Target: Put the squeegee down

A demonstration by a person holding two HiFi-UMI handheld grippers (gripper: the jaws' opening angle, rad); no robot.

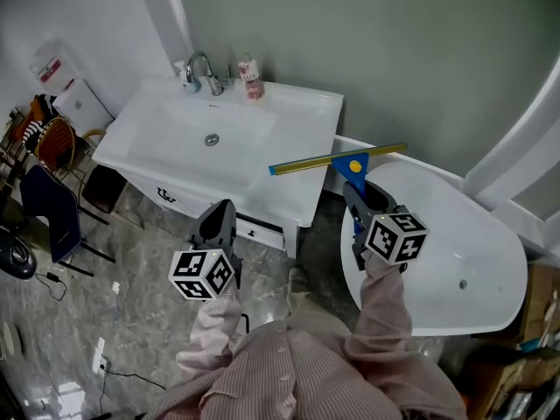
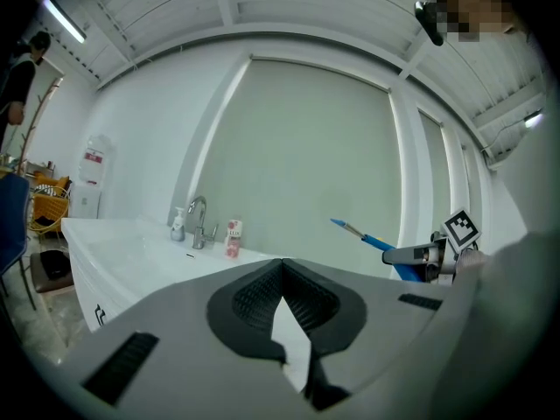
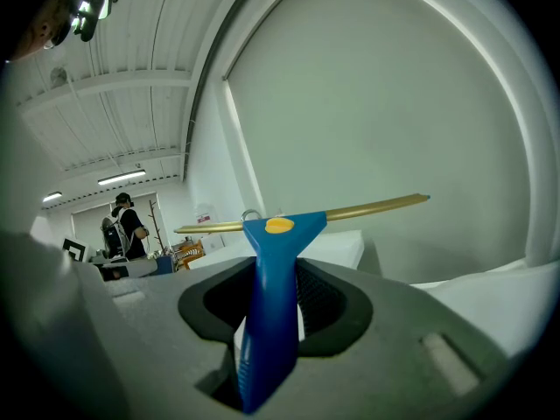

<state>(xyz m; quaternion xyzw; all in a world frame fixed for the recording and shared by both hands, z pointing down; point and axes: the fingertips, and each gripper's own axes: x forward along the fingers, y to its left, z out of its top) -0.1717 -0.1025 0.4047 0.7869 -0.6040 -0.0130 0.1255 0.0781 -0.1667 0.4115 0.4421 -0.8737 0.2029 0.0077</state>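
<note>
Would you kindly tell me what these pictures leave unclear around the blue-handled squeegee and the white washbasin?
- Blue-handled squeegee with yellow blade: the handle's lower end is hidden between the right gripper's jaws, in the head and right gripper views.
- Gap between blade and white washbasin counter: the head view looks steeply down, so height is unreadable.
- Small red-labelled bottle: print too small, head and left gripper views.
- White bathtub: near rim partly covered by the striped sleeve, head view.

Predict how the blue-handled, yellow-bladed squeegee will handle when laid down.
The blue plastic squeegee looks stiff and probably light: the right gripper holds it by the handle alone, blade level. Its long straight blade should stop it rolling.
</note>
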